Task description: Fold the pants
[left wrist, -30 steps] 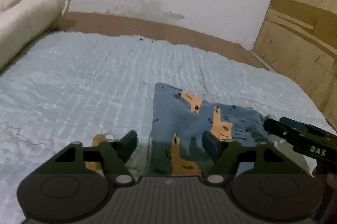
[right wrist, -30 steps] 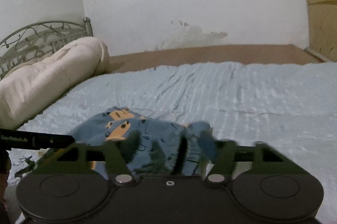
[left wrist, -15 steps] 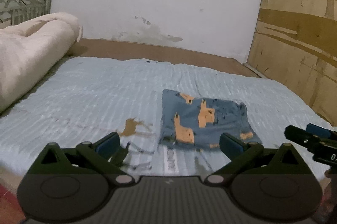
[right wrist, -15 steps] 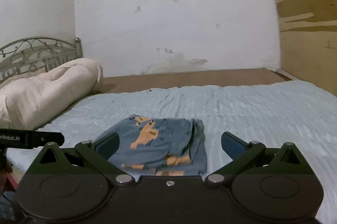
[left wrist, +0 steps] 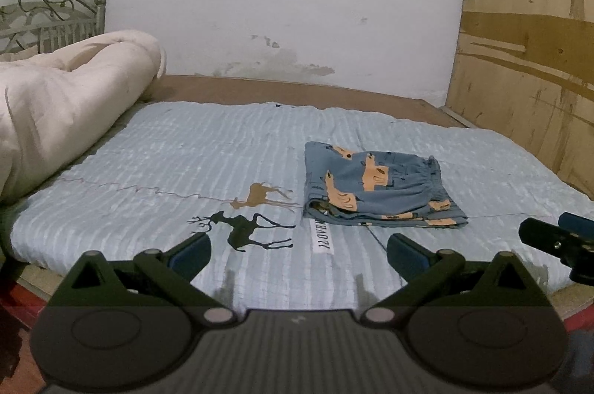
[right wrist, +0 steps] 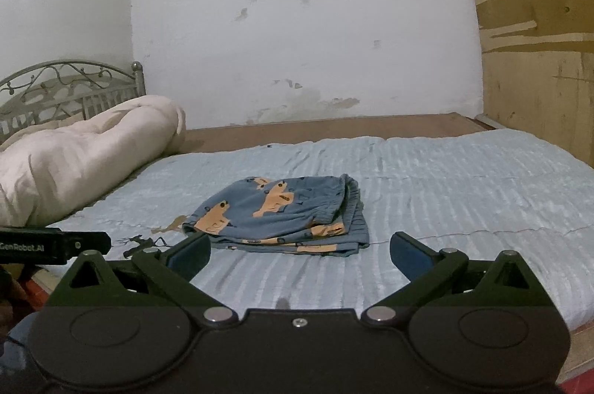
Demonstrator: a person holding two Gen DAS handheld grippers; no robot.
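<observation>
While the pants lie folded on the pale blue quilt, both grippers hang short of them with nothing held.

Seen from the left wrist, the left gripper has its fingers spread wide over the quilt's near edge, the pants beyond and to the right of its gap, apart from both tips. Just left of the pants sit a tan deer print and a black deer print, with a white label at the pants' near corner. The right gripper is likewise spread wide, the pants lying flat beyond its fingers, untouched. Far left of the pants rests a rolled cream duvet against a metal headboard.
</observation>
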